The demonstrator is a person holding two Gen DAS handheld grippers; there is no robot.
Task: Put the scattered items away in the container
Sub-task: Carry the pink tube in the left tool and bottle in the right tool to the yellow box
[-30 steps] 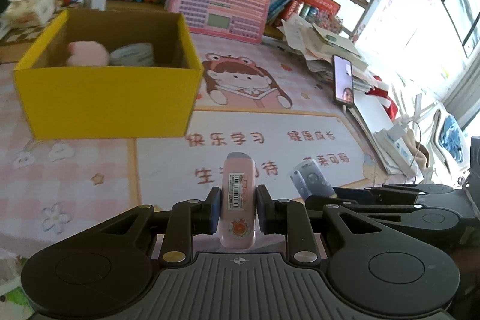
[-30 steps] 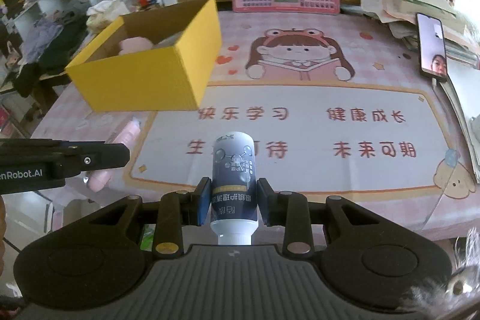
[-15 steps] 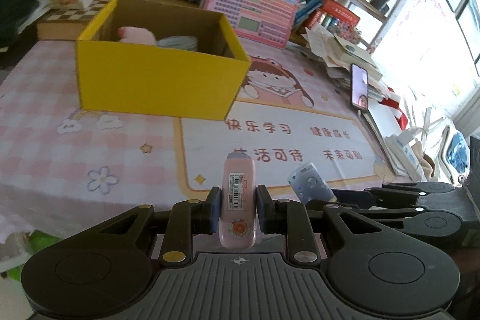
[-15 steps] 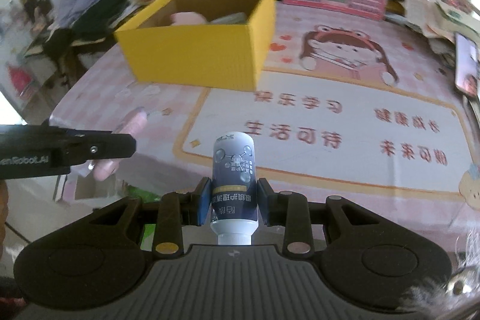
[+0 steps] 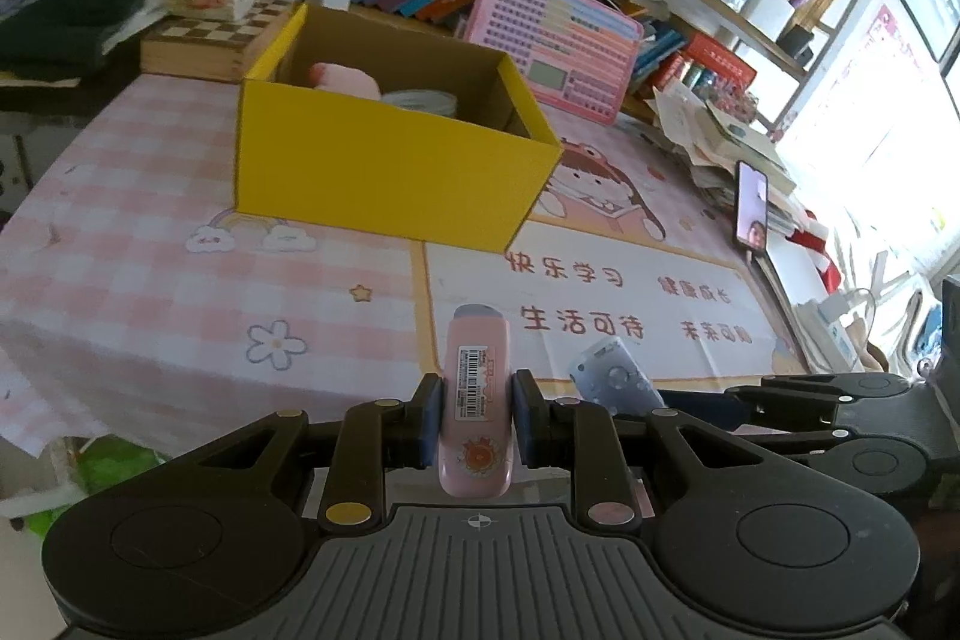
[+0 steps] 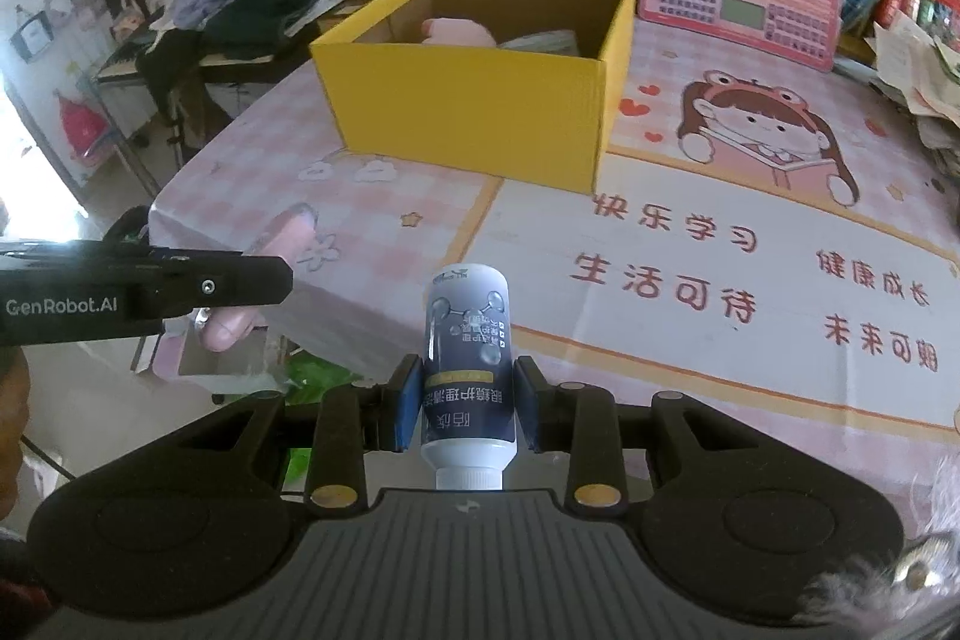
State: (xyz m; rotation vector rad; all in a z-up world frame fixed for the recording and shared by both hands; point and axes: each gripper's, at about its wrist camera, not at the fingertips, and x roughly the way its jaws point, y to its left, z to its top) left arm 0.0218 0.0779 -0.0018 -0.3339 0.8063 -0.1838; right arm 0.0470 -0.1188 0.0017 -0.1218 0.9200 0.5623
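A yellow cardboard box stands open on the pink table mat, also in the right wrist view. Inside lie a pink soft item and a pale round item. My left gripper is shut on a pink tube, held off the table's near edge. My right gripper is shut on a dark-labelled white bottle, also near that edge, just right of the left gripper. The bottle's base shows in the left wrist view.
A pink toy keyboard leans behind the box. A phone and stacked papers lie at the right. A chessboard box with tissues sits at the back left. Bookshelves rise behind the table.
Both grippers have pulled back and left from the table with their items still held; the box now appears farther away and more central.
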